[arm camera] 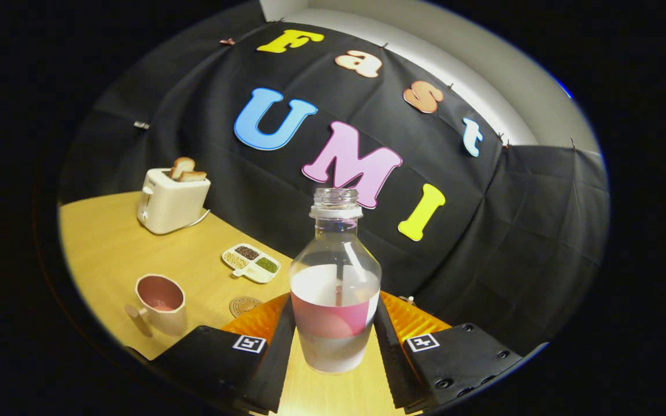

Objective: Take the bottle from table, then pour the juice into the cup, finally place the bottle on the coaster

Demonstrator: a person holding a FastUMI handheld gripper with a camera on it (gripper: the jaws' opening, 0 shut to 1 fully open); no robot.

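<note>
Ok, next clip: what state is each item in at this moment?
Clear plastic bottle: uncapped, upright, partly filled, held between the fingers.
Gripper: shut on the bottle.
Pink cup: upright on the wooden table, whether it holds juice cannot be told.
Round coaster: bare.
White toaster: two slices of toast sticking up.
Divided dish: compartments filled with grains.

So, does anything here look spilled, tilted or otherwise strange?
Nothing is spilled or damaged. The bottle stands upright and uncapped between the fingers of the claw, which press its sides. The cup, coaster and toaster sit tidy on the table.
</note>
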